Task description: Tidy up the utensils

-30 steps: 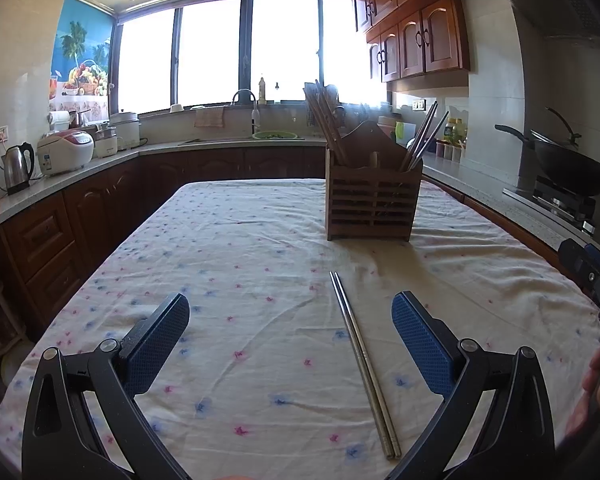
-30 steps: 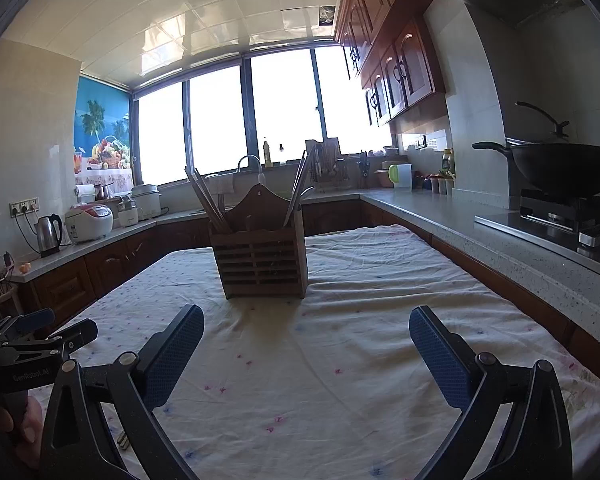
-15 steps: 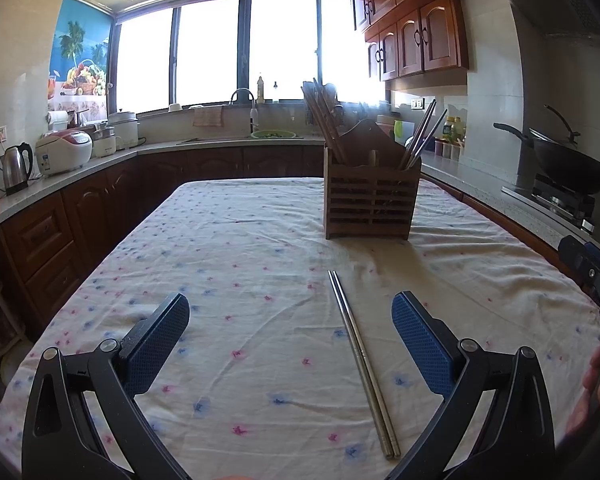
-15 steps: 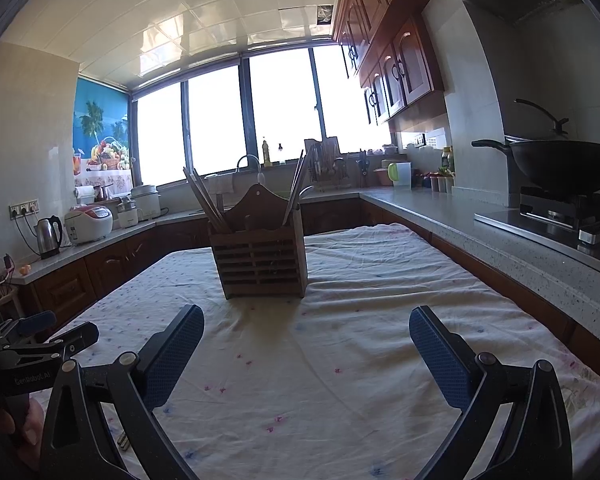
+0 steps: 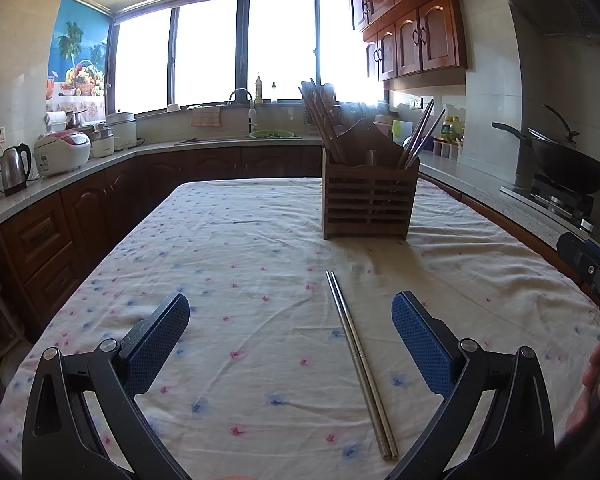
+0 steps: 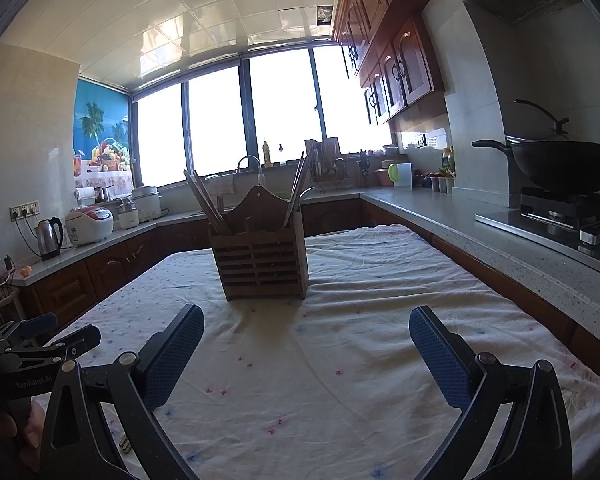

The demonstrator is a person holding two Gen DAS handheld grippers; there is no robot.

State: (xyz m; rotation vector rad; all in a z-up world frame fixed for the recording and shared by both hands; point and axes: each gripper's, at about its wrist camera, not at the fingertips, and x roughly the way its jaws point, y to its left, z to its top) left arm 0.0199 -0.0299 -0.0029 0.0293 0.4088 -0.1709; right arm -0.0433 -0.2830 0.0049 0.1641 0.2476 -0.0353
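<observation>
— Between the left tongs, spread wide with nothing held, what lies on the worktop?

— A pair of steel chopsticks, side by side, closer to the right-hand blue pad than the left. Their long axis runs away from the near edge toward the wooden utensil holder, which stands upright toward the far edge.

— And the right tongs?

— Also spread and empty, aimed at the holder over bare cloth. Only a chopstick end shows at their lower left, so the left tongs are clearly nearer.

— So the pinch?

— I'd judge the left tongs should shift slightly right and close across the pair, crosswise to its length.
</observation>
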